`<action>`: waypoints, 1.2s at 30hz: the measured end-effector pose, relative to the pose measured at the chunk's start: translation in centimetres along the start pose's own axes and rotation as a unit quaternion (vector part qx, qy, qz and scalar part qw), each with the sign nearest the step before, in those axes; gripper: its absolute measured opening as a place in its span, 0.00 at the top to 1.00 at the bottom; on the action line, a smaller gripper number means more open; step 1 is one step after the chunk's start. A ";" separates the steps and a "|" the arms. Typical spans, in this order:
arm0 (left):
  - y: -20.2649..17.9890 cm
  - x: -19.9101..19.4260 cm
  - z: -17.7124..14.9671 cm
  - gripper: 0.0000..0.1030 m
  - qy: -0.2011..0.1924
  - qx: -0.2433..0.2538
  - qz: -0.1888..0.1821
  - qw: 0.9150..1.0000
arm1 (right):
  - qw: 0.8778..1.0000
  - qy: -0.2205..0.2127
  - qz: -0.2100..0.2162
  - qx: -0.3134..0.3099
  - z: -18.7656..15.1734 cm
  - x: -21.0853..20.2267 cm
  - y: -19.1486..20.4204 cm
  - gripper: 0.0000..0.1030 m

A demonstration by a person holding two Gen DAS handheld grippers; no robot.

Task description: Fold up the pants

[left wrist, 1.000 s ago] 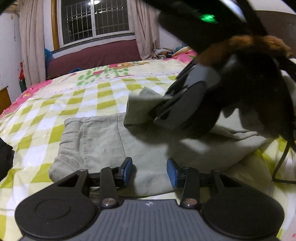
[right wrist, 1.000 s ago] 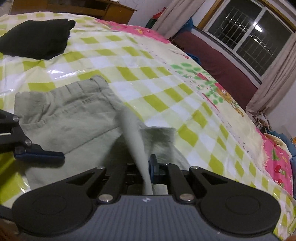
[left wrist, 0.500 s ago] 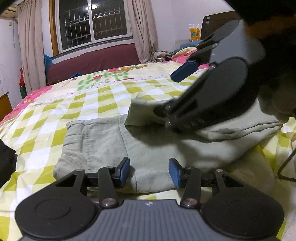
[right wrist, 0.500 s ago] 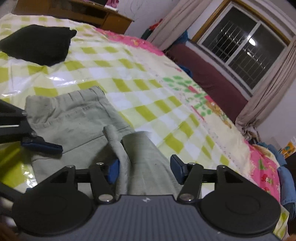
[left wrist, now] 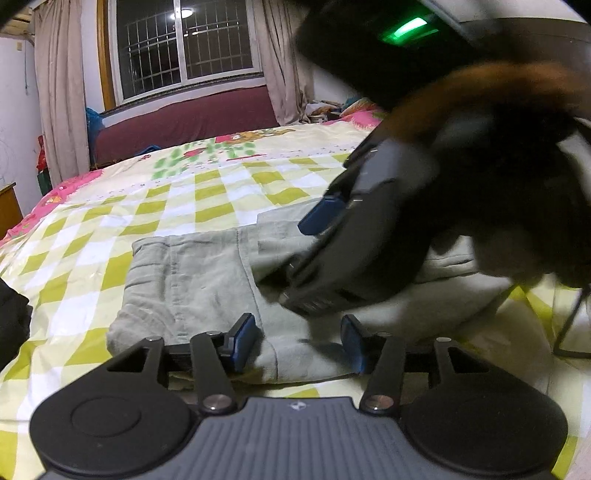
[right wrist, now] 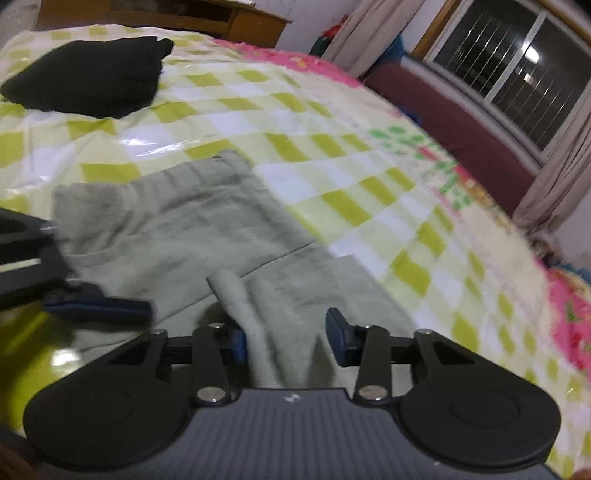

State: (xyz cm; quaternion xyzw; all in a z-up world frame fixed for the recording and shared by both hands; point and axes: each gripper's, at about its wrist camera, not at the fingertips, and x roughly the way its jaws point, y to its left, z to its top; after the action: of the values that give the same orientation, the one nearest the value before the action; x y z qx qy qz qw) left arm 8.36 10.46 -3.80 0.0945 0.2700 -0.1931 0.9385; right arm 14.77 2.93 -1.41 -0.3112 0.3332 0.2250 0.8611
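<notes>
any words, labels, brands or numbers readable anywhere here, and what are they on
No readable words or numbers in either view.
A small white logo mark, no letters, sits on the body of the left gripper.
The same kind of mark is on the right gripper.
The pants show no tag or label.
The bedsheet has cartoon prints, too blurred to show any lettering.

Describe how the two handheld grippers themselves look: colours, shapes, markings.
Both match: the left gripper and right gripper have a ribbed dark grey body with a small white logo, two round black discs at the sides, black linkage arms with silver rivets, and blue finger pads. From the left view, the right unit shows a green light.
</notes>
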 end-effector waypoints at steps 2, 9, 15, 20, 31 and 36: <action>0.1 -0.1 0.0 0.36 -0.001 0.000 -0.002 1.000 | 1.000 -0.008 0.012 -0.016 -0.4 -1.9 0.5 0.50; 0.3 -0.4 -0.1 0.36 -0.004 -0.007 -0.003 1.000 | 0.997 -0.058 0.002 0.047 0.3 -4.6 -1.1 0.53; 0.2 -0.3 -0.2 0.36 -0.005 -0.007 -0.002 1.000 | 1.000 -0.020 0.000 0.012 0.6 -0.5 0.1 0.67; 0.4 -0.3 -0.2 0.36 -0.004 -0.008 -0.006 1.000 | 1.000 0.004 0.008 0.022 0.5 0.5 -0.1 0.98; 0.3 -0.2 -0.3 0.35 -0.004 -0.006 -0.004 1.000 | 0.998 -0.028 0.053 -0.008 0.6 -2.5 1.7 0.97; 0.4 -0.4 -0.5 0.35 -0.004 -0.004 -0.004 1.000 | 0.999 -0.025 0.042 -0.022 0.2 -2.4 1.4 0.74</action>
State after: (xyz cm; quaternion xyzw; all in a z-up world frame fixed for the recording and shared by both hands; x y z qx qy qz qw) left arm 8.02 11.05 -3.96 0.0887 0.2674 -0.1964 0.9392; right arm 12.45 3.62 -0.10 -0.3100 0.3189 0.2764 0.8519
